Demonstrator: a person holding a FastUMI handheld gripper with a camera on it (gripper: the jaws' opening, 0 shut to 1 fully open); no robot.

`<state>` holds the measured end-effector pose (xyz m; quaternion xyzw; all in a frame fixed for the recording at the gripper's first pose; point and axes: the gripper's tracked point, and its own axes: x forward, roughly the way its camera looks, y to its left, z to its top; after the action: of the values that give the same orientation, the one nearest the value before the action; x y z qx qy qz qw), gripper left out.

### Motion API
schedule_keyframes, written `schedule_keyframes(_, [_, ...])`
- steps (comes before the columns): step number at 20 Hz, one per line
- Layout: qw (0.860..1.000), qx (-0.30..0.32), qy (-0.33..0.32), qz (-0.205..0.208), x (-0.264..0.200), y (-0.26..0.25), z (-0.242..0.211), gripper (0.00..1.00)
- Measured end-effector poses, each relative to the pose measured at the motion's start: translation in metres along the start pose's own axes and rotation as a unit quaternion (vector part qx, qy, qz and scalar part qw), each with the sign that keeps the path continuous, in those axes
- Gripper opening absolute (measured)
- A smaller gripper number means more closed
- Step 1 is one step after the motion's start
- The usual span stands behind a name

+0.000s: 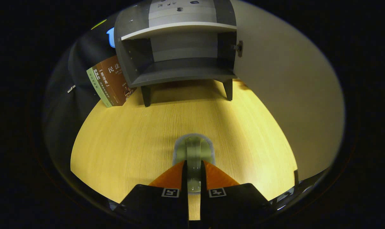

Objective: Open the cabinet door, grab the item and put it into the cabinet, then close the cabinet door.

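Note:
My gripper (pixel 194 167) is shut on a roll of clear tape (pixel 194 149), both orange fingers (pixel 173 178) pressing its sides. The roll stands on edge between the fingertips, low over the wooden table (pixel 122 143). Well beyond the fingers stands the small grey cabinet (pixel 176 73) on short dark legs. Its door (pixel 284 89) is swung wide open to the right, showing a pale inner face. The lower compartment under the white shelf (pixel 176 29) looks bare.
Two books (pixel 111 81), one brown and one green, lean against the cabinet's left side. The open door spans much of the right side of the table. Bare tabletop lies between my fingers and the cabinet's legs.

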<state>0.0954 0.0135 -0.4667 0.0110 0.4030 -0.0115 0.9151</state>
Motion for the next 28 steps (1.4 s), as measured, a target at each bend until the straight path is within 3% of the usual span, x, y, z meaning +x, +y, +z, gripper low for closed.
schedule_keyframes(5, [0.999,-0.011,-0.051,0.013,-0.041,0.004,0.051,0.18])
schedule_keyframes(11, [0.992,0.017,-0.124,0.008,-0.094,0.006,0.143,0.18])
schedule_keyframes(15, [0.991,0.019,-0.13,0.024,-0.123,0.016,0.199,0.18])
schedule_keyframes(22, [0.989,0.025,-0.143,0.021,-0.121,0.031,0.292,0.18])
schedule_keyframes(28, [0.989,0.032,-0.142,0.021,-0.083,0.042,0.351,0.18])
